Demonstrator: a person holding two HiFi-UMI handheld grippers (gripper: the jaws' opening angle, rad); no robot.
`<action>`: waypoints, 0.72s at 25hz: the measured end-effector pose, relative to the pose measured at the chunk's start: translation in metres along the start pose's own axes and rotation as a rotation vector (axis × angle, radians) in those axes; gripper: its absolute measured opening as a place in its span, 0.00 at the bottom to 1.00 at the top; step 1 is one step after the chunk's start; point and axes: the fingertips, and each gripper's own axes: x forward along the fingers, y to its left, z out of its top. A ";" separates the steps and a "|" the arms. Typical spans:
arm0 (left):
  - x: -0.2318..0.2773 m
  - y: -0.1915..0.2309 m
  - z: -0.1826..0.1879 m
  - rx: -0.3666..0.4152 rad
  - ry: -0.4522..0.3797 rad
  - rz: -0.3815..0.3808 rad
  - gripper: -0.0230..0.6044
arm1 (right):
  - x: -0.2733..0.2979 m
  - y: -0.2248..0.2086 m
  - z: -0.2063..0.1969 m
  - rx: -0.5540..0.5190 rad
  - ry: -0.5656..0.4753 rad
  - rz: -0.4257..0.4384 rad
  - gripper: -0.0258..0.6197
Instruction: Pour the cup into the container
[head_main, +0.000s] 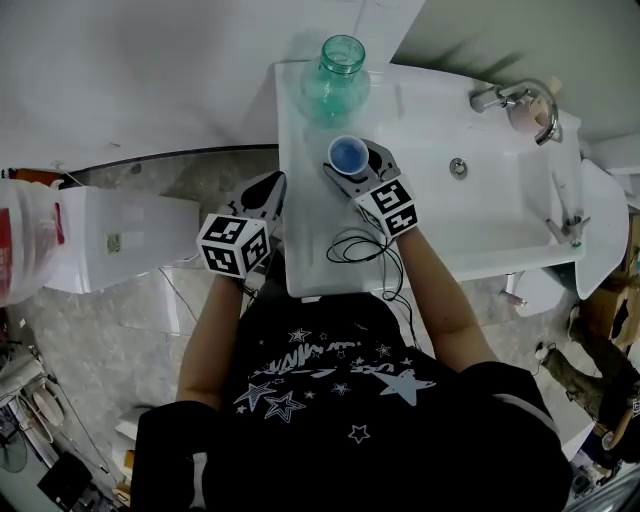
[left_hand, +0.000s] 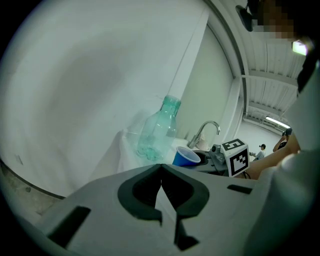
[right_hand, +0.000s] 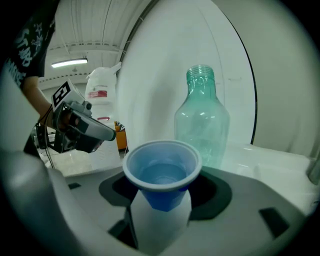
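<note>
A blue cup (head_main: 348, 155) stands upright just above the white counter (head_main: 310, 245), with my right gripper (head_main: 352, 168) shut on its sides. In the right gripper view the cup (right_hand: 162, 172) holds clear liquid and sits between the jaws. The pale green bottle (head_main: 341, 70) stands uncapped just beyond the cup, at the counter's far edge, and it also shows behind the cup (right_hand: 201, 120). My left gripper (head_main: 270, 190) hovers at the counter's left edge, shut and empty. From the left gripper view the bottle (left_hand: 159, 131) and the cup (left_hand: 186, 157) lie ahead to the right.
A sink basin (head_main: 480, 200) with a chrome faucet (head_main: 520, 100) fills the counter's right side. A black cable (head_main: 362, 245) loops on the counter near my right wrist. A large white jug (head_main: 30, 240) with a red label stands at far left.
</note>
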 end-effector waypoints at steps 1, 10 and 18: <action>0.000 0.001 -0.002 -0.003 0.003 0.003 0.05 | 0.003 0.000 -0.003 -0.001 0.004 0.005 0.47; 0.005 -0.002 -0.013 -0.012 0.025 0.003 0.05 | 0.016 0.004 -0.023 0.014 0.045 0.036 0.48; 0.001 -0.002 -0.017 -0.015 0.041 -0.021 0.05 | 0.018 0.003 -0.023 0.040 0.059 0.012 0.51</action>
